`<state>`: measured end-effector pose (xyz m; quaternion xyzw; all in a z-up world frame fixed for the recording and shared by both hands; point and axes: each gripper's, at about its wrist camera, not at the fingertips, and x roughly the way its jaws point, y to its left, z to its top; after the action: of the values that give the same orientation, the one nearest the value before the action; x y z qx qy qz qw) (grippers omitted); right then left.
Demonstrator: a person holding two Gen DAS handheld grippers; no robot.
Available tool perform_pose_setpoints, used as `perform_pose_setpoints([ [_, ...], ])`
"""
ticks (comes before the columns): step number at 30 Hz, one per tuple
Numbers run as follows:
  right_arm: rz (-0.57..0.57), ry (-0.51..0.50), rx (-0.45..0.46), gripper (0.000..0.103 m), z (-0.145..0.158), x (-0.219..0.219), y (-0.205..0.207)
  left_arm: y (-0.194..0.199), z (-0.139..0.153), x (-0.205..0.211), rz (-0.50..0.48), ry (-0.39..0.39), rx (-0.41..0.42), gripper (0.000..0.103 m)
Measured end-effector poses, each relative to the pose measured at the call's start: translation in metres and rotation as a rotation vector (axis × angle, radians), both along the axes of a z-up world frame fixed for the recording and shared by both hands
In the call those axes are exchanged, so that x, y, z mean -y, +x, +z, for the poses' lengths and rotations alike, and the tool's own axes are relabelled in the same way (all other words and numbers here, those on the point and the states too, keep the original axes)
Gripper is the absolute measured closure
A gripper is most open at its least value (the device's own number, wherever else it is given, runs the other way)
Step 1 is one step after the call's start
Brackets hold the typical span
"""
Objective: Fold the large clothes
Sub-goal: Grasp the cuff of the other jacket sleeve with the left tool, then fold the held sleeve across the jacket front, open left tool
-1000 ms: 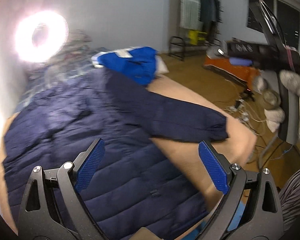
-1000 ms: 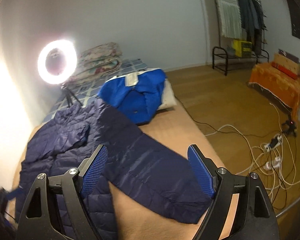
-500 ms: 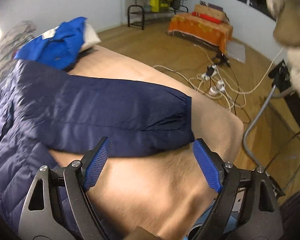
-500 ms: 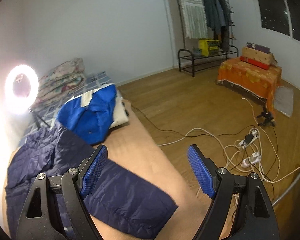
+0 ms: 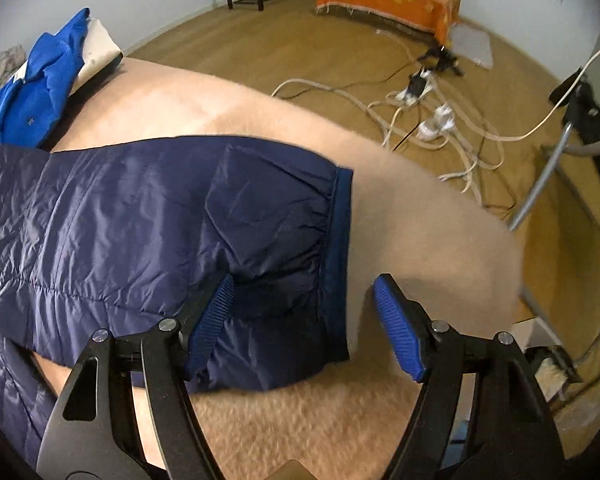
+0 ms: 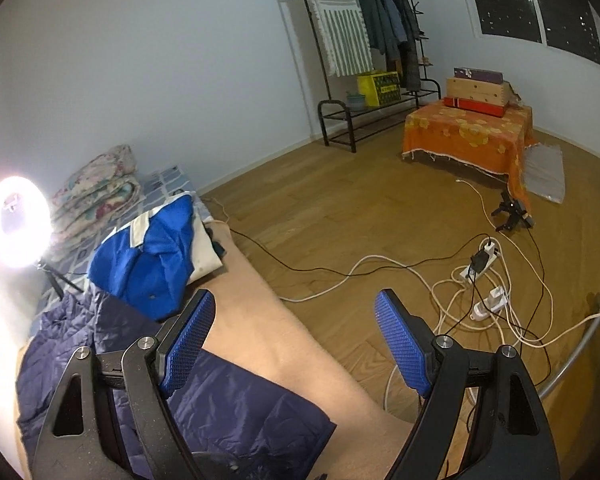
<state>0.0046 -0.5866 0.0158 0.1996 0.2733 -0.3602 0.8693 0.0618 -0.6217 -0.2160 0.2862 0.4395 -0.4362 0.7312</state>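
Nearest the left tool (image 5: 303, 322), a beige fleecy bed cover (image 5: 420, 240) carries the navy quilted puffer jacket (image 5: 100, 240). Its sleeve (image 5: 220, 220) lies long across the cover, cuff (image 5: 338, 248) toward the bed's floor-side edge. Those jaws are closing, the cuff end between them, one pad on the fabric, the other on bare cover. Above the jacket, the right tool (image 6: 296, 344) gapes wide, gripping nothing. Beyond the jacket lies a bright blue garment (image 6: 152, 264); farther off, wooden floor (image 6: 340, 208) with white cables (image 6: 480, 292), an orange-draped low stand (image 6: 464, 136) and a black clothes rack (image 6: 360, 40).
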Motion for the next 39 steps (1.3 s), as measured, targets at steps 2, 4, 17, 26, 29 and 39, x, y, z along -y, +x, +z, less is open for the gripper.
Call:
perform_pose_setpoints([
  [2,0.005,0.000,-0.002,0.021,0.000,-0.002,0.001,0.000,-0.004,0.003,0.002,0.003,0.012,0.028],
  [4,0.007,-0.010,-0.010,0.021,0.000,-0.004,0.004,0.002,-0.005,0.005,0.017,-0.007,0.000,0.030],
  [17,0.014,-0.040,-0.007,0.021,0.009,-0.014,0.008,0.042,0.023,-0.031,0.142,-0.143,-0.178,0.097],
  [26,0.051,-0.054,-0.020,0.021,0.010,-0.032,0.023,0.078,0.104,-0.125,0.251,-0.356,-0.230,0.097],
  [29,0.076,-0.069,-0.028,0.021,0.010,-0.043,0.030,0.092,0.130,-0.168,0.287,-0.398,-0.204,0.097],
  [39,0.186,-0.124,-0.118,0.021,-0.005,-0.082,0.054,0.149,0.169,-0.328,0.494,-0.445,-0.099,0.097],
])
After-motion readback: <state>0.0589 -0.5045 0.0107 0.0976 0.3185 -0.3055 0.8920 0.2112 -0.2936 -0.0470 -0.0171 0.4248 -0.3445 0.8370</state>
